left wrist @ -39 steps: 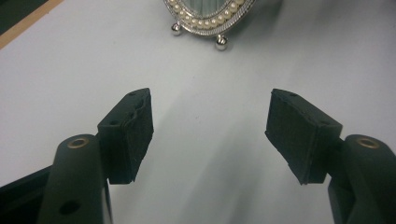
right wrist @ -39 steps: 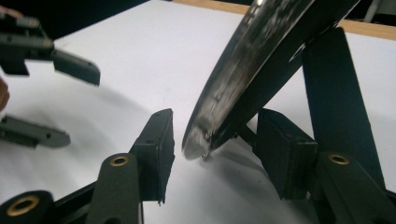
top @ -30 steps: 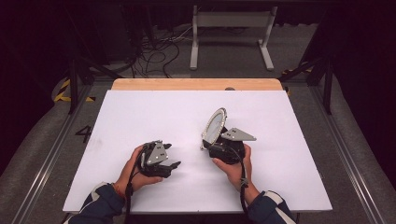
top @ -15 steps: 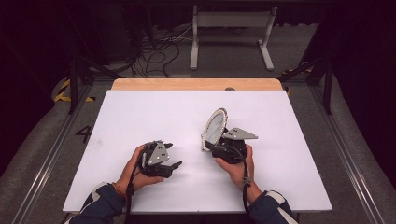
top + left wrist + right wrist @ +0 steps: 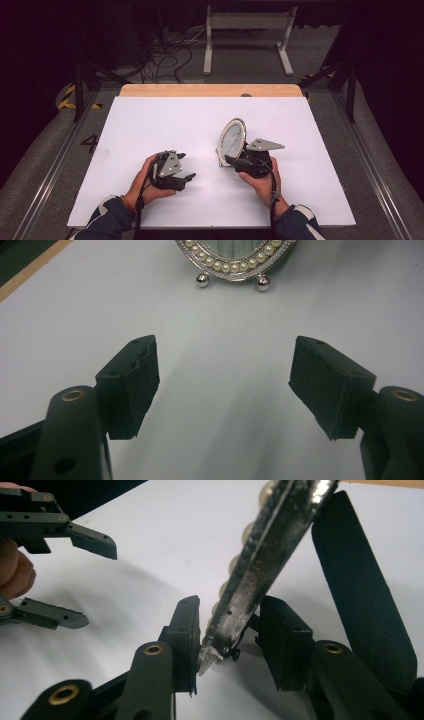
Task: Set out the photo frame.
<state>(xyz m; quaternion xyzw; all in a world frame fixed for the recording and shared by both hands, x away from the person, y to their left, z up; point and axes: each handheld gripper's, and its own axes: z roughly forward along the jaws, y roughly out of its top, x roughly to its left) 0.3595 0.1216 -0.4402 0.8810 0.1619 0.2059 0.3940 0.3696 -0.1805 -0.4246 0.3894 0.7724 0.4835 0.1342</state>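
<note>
Between the right gripper's [image 5: 227, 645] jaws: edge of an oval pearl-rimmed mirror [image 5: 260, 570], seen side-on in right gripper view; jaws have just been closing on it; left pad [image 5: 186, 635] looks to touch the frame's bottom edge, right pad [image 5: 286, 645] just behind it w/ the hinge bit between, can't tell if that side presses yet; so closing round the mirror, full pinch not confirmed; black easel stand [image 5: 362, 590] of the mirror leans out behind, on the right pad's side.

High view: right gripper [image 5: 231, 161] sits right of table centre, held in the right hand [image 5: 260, 182], pointing left at the mirror's [image 5: 232, 140] lower edge; mirror stands near upright, tilted slightly, face turned toward the left side; grey three-cornered plate [image 5: 265, 145] on top of the gripper, cable running back down the forearm.

Left gripper [image 5: 186, 172] well apart from it, nearer the front-left, in the left hand [image 5: 145, 182]; resting low by the white table top [image 5: 150, 120]; jaws spread, nothing between them; left gripper view confirms: both pads [image 5: 132, 385] wide apart over bare white surface, mirror's bottom rim [image 5: 232, 260] w/ pearl border and two ball feet further ahead, not touching.

Outward: white sheet covers a wooden table, wood strip [image 5: 210, 90] showing at far edge; beyond that dark floor w/ cables [image 5: 170, 55] and a white frame stand [image 5: 247, 35].
</note>
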